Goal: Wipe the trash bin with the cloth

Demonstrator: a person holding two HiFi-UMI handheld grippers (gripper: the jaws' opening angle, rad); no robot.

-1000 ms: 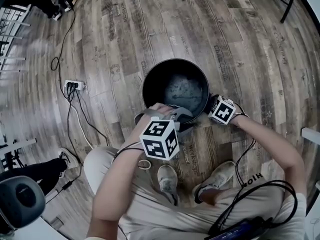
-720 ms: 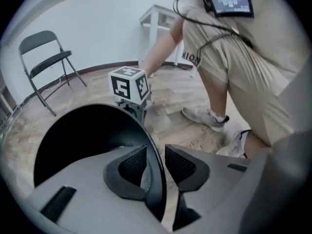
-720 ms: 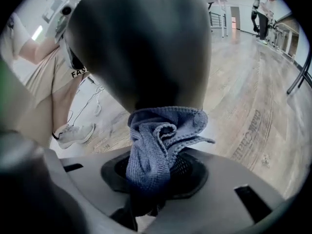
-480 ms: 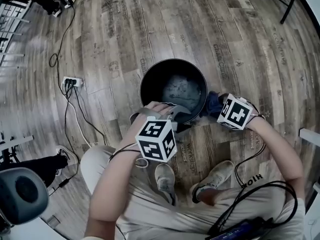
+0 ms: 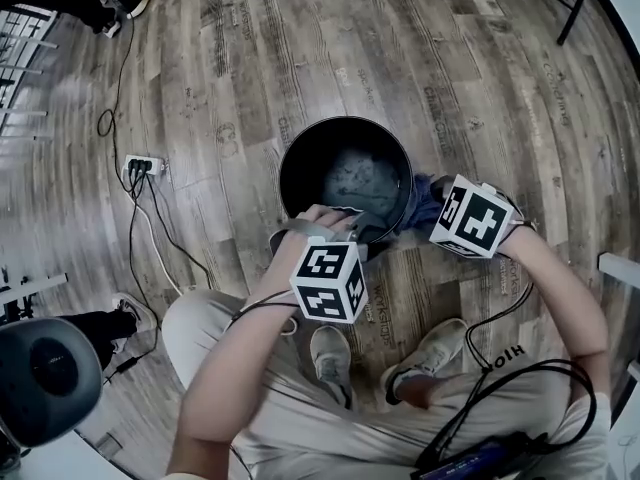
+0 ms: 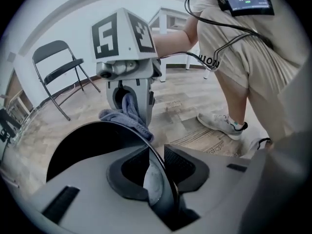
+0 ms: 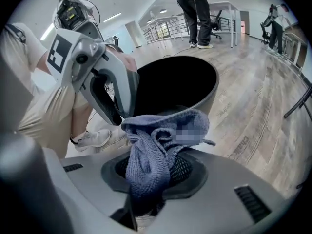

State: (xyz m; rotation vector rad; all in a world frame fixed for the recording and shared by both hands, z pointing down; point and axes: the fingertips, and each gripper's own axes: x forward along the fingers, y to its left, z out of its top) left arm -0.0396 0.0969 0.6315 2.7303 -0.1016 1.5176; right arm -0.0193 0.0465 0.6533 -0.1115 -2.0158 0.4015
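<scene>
Bin: the black round plastic trash bin [image 5: 296, 158] stands upright on the wooden plank floor [image 5: 250, 48], mouth up, just in front of the person's feet.
Bin's long axis: vertical, so its outer wall drops straight down from the rim.
Left tool: the left tool [image 6: 156, 172] straddles the near part of the rim, with the thin wall running up between its jaws. The jaws have just been closing. The wall lies against one pad and a gap shows at the other, so the pads do not look clamped yet.
Right tool: the right tool [image 7: 155, 179] is closed on the blue-grey woven cloth [image 7: 148, 160], which bunches up out of the jaws.
Cloth to bin: the cloth sits at the bin's right side at rim height. In the left gripper view a fold of it lies over the rim edge, while most of it stays outside the bin.
Deciding relation: the surface left to wipe lies below and around from the cloth, following the curve of the wall.
Nearer hand: the right one, which already has the cloth at the wall. The left is on the near rim, well placed to steady the bin.
Next move, as a judgement: a stroke down the outer wall or along the rim. It will likely need the left tool firm first, or the light bin may tip or turn.
</scene>
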